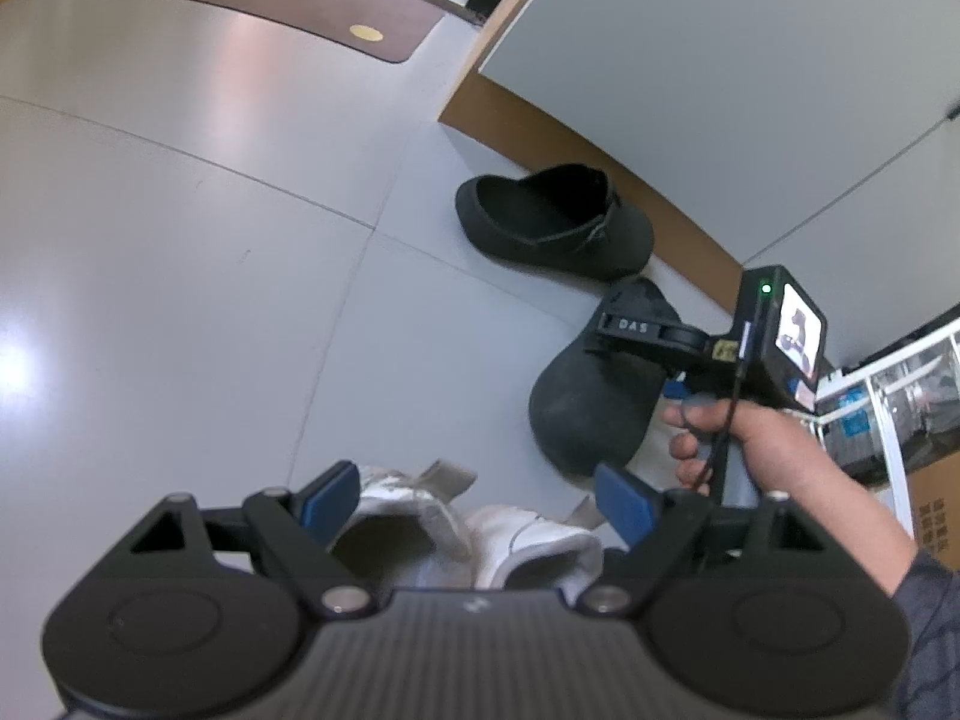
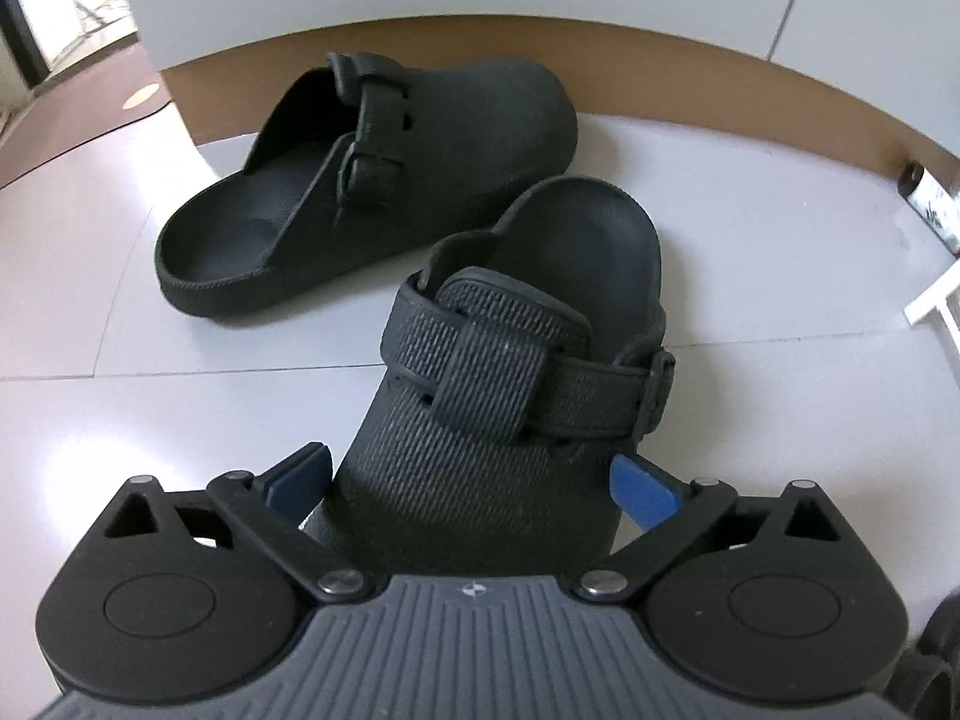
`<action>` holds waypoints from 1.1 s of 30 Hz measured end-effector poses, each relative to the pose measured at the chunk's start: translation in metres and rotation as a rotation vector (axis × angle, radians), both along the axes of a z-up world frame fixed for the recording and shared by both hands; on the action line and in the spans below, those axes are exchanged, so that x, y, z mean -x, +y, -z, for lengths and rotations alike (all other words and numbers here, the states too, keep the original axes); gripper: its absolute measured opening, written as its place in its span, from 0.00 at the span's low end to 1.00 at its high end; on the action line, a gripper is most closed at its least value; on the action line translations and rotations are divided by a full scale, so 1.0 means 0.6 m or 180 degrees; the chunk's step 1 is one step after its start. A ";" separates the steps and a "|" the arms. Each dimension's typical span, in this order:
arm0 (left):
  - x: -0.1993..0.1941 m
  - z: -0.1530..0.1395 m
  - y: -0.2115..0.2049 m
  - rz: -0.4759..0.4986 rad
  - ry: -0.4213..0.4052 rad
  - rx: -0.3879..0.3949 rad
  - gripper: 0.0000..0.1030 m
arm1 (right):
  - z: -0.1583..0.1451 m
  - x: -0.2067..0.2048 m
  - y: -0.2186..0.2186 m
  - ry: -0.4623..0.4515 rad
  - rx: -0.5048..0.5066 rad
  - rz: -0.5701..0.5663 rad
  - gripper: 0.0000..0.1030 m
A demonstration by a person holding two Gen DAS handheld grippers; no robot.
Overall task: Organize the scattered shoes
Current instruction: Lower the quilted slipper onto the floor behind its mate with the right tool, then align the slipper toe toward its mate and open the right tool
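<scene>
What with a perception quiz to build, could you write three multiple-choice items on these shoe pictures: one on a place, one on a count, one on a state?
1. Where is the far clog's toe?
A. on the mat
B. by the baseboard
C. in mid-air

2. How many black clogs are in view?
A. one
B. two
C. four

3. How is the right gripper?
A. shut, with nothing in it
B. open, with nothing between its pads
C. open, its pads either side of the near clog

Key: 1 B, the toe points at the brown strip under the wall. 2 B, both wrist views show just a pair. 3 C, the blue pads flank the clog's toe end with small gaps.
</scene>
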State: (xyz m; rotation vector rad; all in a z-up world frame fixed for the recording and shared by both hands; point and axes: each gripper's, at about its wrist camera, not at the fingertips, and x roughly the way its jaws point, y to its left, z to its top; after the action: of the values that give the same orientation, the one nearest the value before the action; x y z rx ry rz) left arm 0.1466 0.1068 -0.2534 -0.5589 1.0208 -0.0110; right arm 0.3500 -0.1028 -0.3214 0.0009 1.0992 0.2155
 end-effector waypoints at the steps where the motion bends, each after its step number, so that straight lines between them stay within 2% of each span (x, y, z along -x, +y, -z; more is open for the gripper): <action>1: 0.000 0.001 0.000 -0.0011 0.0005 0.0008 0.84 | 0.000 0.002 -0.002 -0.0025 0.0001 -0.0069 0.97; 6: -0.002 -0.001 -0.007 0.0021 -0.0010 0.0018 0.84 | -0.002 0.008 -0.011 -0.0087 0.0015 -0.0444 0.96; 14: -0.002 -0.001 -0.013 0.0040 0.0000 -0.0001 0.84 | -0.012 0.034 0.004 -0.0288 0.0185 -0.0731 0.94; 18: -0.004 0.002 -0.018 0.0059 0.0014 0.0002 0.84 | -0.018 0.044 -0.027 -0.0353 0.0132 -0.0942 0.94; 30: -0.003 -0.005 -0.023 0.0067 0.0015 -0.0005 0.84 | -0.038 0.030 -0.073 -0.0110 -0.0026 -0.0854 0.93; 33: -0.004 -0.005 -0.025 0.0057 0.0012 0.0010 0.84 | -0.036 0.032 -0.059 -0.0052 -0.0053 -0.0776 0.92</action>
State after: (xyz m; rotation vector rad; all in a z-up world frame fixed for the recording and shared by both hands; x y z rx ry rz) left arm 0.1490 0.0920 -0.2501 -0.5529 1.0297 -0.0275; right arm 0.3311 -0.1380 -0.3001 -0.1203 1.0802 0.4426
